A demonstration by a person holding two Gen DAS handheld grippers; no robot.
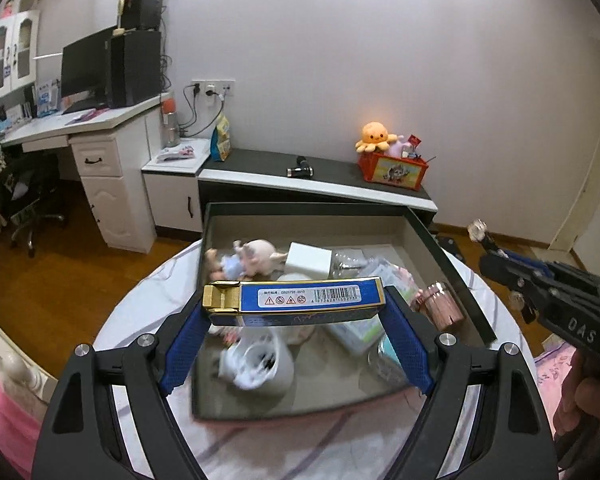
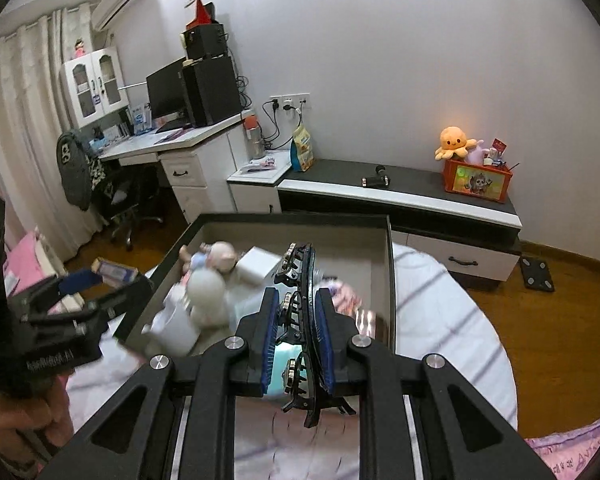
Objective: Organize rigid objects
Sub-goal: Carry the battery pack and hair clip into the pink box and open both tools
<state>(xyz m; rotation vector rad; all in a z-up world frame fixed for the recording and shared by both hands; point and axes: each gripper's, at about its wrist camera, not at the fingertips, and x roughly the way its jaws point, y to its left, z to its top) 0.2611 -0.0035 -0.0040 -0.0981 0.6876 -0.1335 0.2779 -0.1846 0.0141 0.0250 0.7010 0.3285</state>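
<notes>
My left gripper (image 1: pixel 296 306) is shut on a long blue and gold box (image 1: pixel 296 300), held crosswise above the dark storage box (image 1: pixel 452 264). It also shows at the left of the right wrist view (image 2: pixel 112 270). My right gripper (image 2: pixel 298 300) is shut on a black hair claw clip (image 2: pixel 306 312) with rhinestones, above the storage box's (image 2: pixel 390 264) near right part. The right gripper shows at the right edge of the left wrist view (image 1: pixel 496 256), its tip holding the clip.
In the storage box lie a doll (image 1: pixel 256 258), a white cube (image 1: pixel 308 260), a white cup (image 1: pixel 260 360), a copper cup (image 1: pixel 440 306) and packets. The box stands on a round white table (image 2: pixel 452 320). A low cabinet (image 1: pixel 320 184) with an orange toy bin (image 1: pixel 396 170) stands behind.
</notes>
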